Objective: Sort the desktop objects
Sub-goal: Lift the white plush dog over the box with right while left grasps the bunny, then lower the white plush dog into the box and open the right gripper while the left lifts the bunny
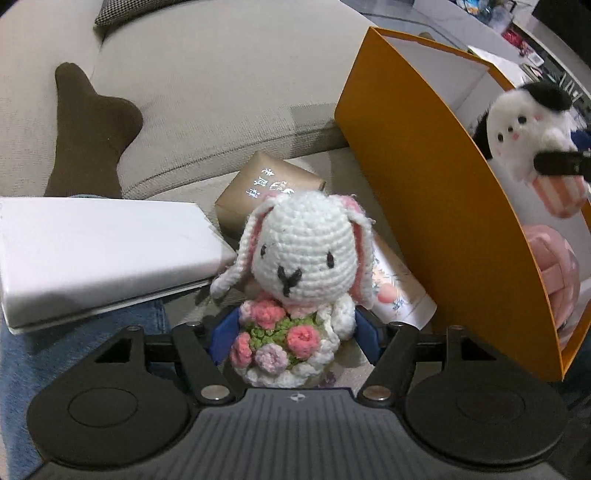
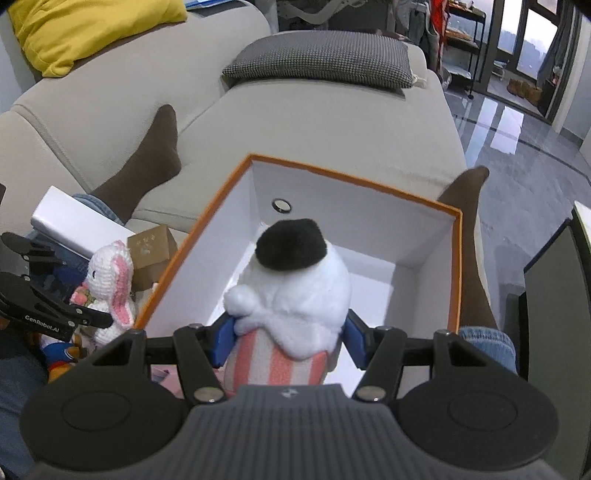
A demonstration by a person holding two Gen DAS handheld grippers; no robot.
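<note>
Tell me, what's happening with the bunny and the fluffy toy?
Someone is sorting toys with a pair of tongs in each hand. The left tongs are shut on a white crocheted bunny holding pink flowers, beside the orange cardboard box with a white inside. The right tongs are shut on a fluffy white plush with a black top and pink-striped bottom, held over the open box. A pink round thing already lies inside.

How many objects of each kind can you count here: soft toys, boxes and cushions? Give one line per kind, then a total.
Soft toys: 2, the crochet bunny and the white plush.
Boxes: 3, the orange box, the white box and the brown box.
Cushions: 2, the yellow cushion and the grey cushion.
Total: 7
</note>
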